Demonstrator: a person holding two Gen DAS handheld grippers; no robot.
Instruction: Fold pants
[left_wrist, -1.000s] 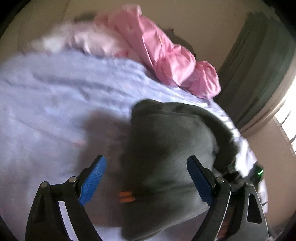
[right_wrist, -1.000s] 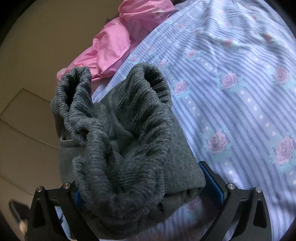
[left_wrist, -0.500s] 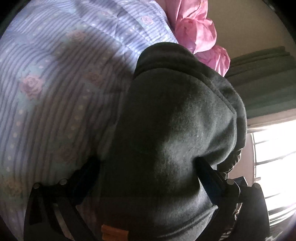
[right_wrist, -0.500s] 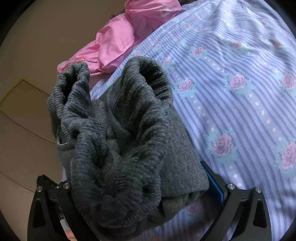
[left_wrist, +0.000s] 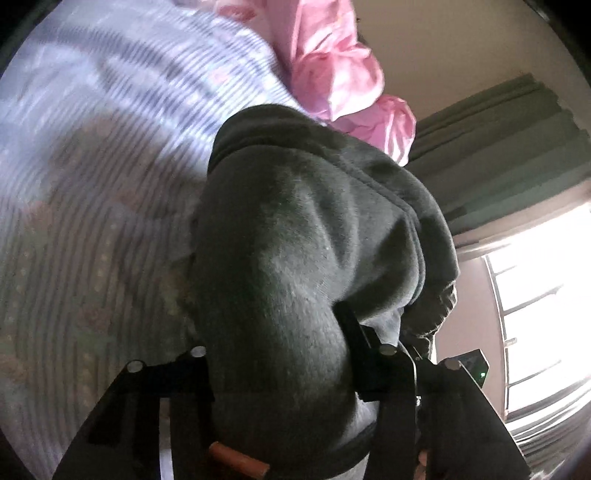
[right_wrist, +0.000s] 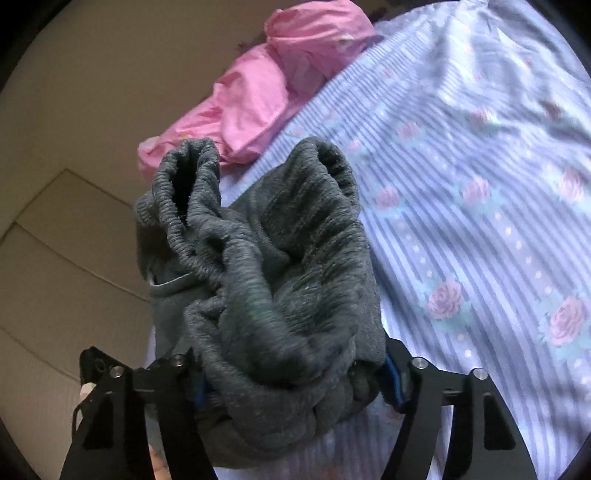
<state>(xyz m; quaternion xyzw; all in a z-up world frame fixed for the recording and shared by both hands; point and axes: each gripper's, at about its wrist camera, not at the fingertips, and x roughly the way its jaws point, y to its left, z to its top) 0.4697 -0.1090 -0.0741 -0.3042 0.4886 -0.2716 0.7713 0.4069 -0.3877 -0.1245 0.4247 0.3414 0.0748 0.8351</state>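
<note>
Pants, dark grey fleece bundle on striped floral bedsheet, run straight ahead from both grippers. Left gripper clamped across smooth folded end. Right gripper clamped on bunched ribbed cuffs. Pink cloth beyond.
</note>
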